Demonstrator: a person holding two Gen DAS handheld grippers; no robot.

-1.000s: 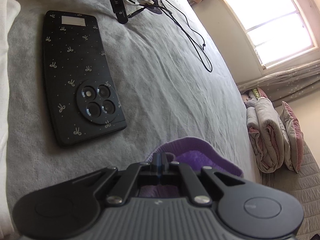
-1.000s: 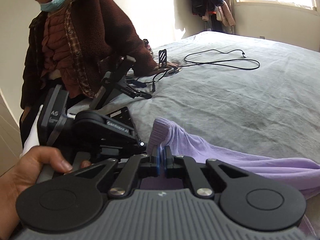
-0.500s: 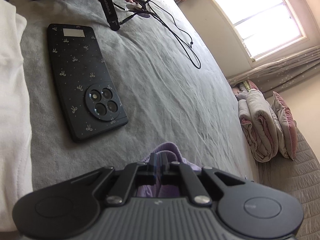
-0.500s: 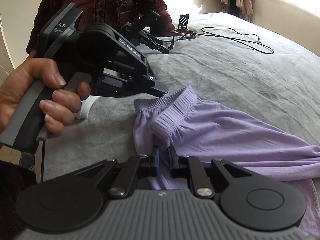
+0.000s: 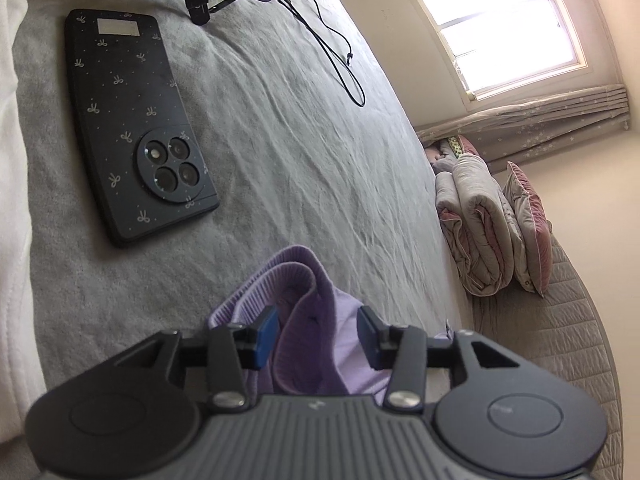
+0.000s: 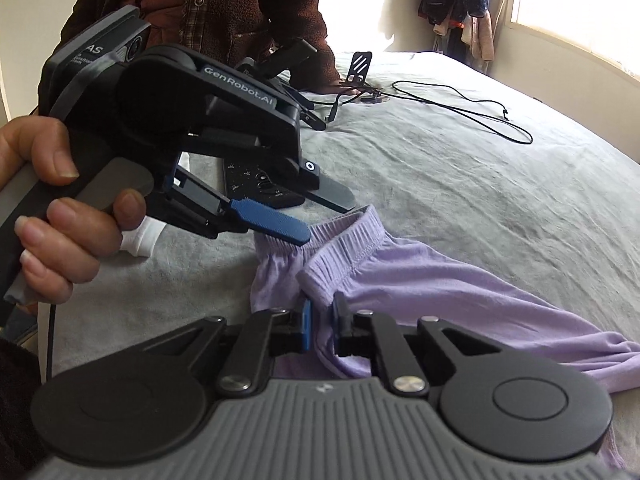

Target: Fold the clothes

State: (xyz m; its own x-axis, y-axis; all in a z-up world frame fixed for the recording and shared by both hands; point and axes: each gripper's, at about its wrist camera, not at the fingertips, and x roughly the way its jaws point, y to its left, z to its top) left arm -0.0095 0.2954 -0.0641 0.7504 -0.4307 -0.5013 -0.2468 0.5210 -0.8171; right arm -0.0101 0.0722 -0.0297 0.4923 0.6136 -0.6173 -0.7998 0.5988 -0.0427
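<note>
A lilac garment (image 6: 440, 280) with an elastic waistband (image 6: 344, 240) lies flat on the grey bedspread (image 6: 460, 184). In the right wrist view my right gripper (image 6: 322, 322) sits low at the waistband's near corner. Its fingers are a narrow gap apart, with a fold of cloth lying loosely between them. My left gripper (image 6: 316, 216) hovers just over the waistband's far end, held by a hand (image 6: 68, 232), fingers spread. In the left wrist view the left gripper (image 5: 317, 336) stands wide open, and the bunched waistband (image 5: 296, 276) rests between its blue pads without being pinched.
A phone in a black case (image 5: 136, 128) lies left of the garment, with white cloth (image 5: 12, 200) beyond it. A black cable (image 5: 340, 64) and a phone stand (image 6: 360, 66) sit farther up the bed. Folded quilts (image 5: 480, 232) are stacked at the bedside. A person in a brown jacket (image 6: 224, 8) stands close.
Both grippers came down and laid the waistband on the bed. The left gripper went from shut on the cloth to wide open, and the right fingers parted slightly.
</note>
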